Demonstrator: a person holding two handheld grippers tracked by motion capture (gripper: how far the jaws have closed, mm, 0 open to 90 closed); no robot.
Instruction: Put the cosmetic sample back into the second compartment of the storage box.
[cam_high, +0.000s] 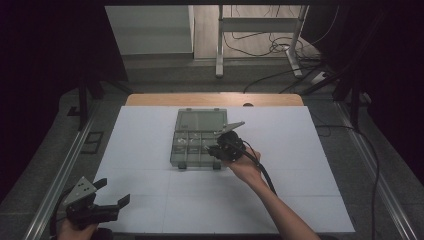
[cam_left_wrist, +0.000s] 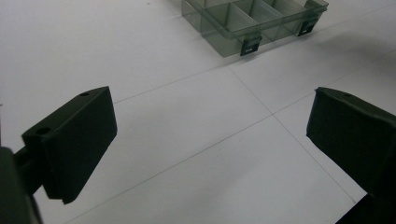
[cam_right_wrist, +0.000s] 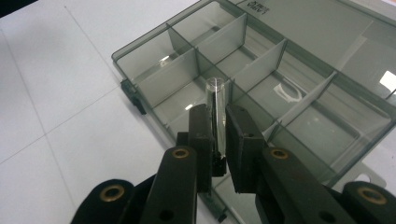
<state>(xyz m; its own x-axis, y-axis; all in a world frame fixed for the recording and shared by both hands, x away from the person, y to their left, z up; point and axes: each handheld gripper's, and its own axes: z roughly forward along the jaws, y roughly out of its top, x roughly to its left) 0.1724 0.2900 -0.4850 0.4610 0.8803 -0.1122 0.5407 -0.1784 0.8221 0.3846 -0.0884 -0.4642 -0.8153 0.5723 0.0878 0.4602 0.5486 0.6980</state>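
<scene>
The right gripper (cam_right_wrist: 219, 140) has its black matte jaws clamped on a small clear tube (cam_right_wrist: 217, 112), a smooth glassy cylinder that stands up between the pads with its rounded open end poking above them. It hangs over the front compartments of a smoky translucent plastic organiser box (cam_right_wrist: 261, 70), whose thin dividers cut it into rectangular cells and whose lid lies folded back flat. The box sits on a white tabletop (cam_high: 150, 150) scored with faint lines. The left gripper (cam_high: 112, 192) rests near the front left corner, its blocky jaws spread wide on nothing.
</scene>
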